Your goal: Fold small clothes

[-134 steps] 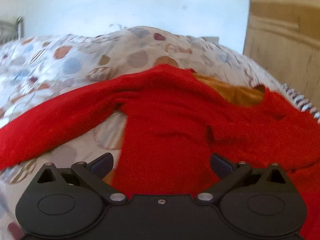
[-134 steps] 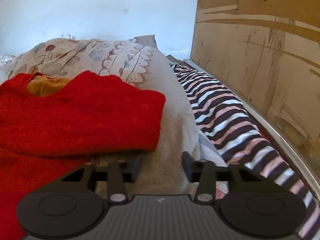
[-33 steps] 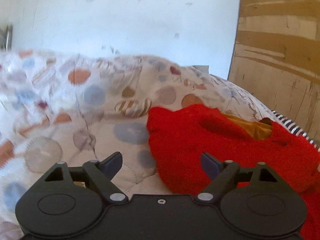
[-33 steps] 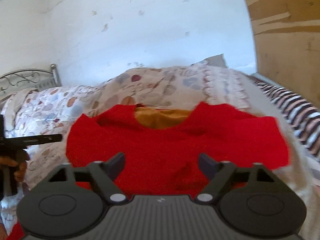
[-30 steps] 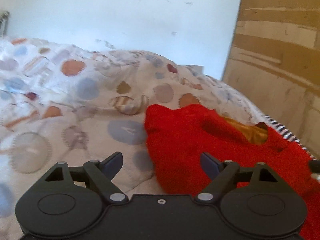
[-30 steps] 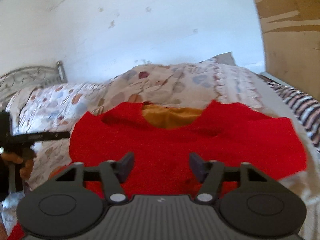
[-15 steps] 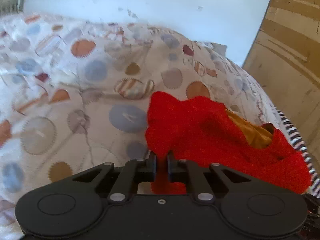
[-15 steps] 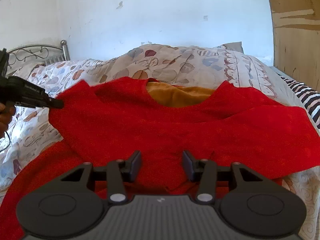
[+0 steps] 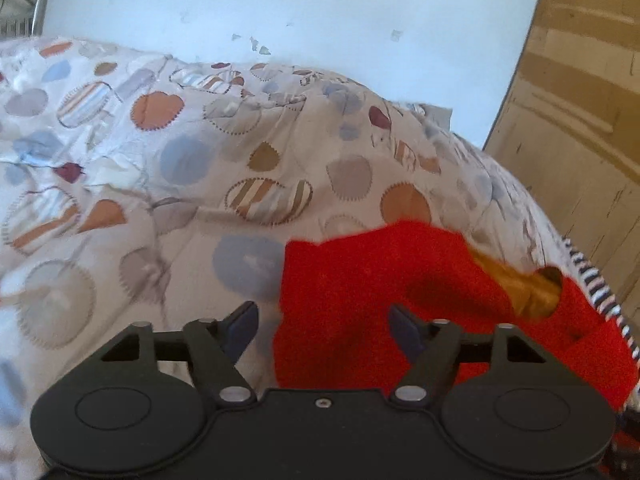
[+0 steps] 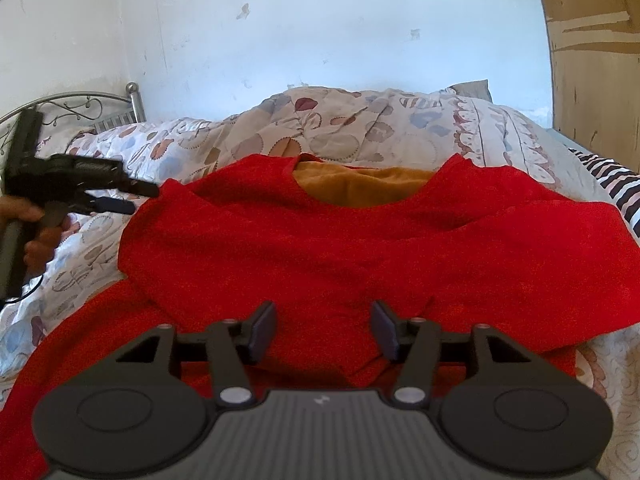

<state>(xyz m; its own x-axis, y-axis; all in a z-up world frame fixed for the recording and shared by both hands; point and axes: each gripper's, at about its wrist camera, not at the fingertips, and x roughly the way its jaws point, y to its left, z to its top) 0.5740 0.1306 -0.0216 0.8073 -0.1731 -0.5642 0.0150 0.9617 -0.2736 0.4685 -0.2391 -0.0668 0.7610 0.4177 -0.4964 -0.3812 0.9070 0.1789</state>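
Bedspread (image 9: 168, 168) under red garment (image 10: 320, 248); both grippers opening, holding nothing.

Open quilt on the left, wood panel closes the right.
Patterned quilt (image 9: 168, 184) lies bare left of the red sweater (image 10: 360, 248), free to pass. Wooden panel (image 9: 580, 152) walls the right side, striped cloth (image 10: 616, 184) along it. Metal headboard (image 10: 80, 108) and wall (image 10: 320, 32) block the far end.
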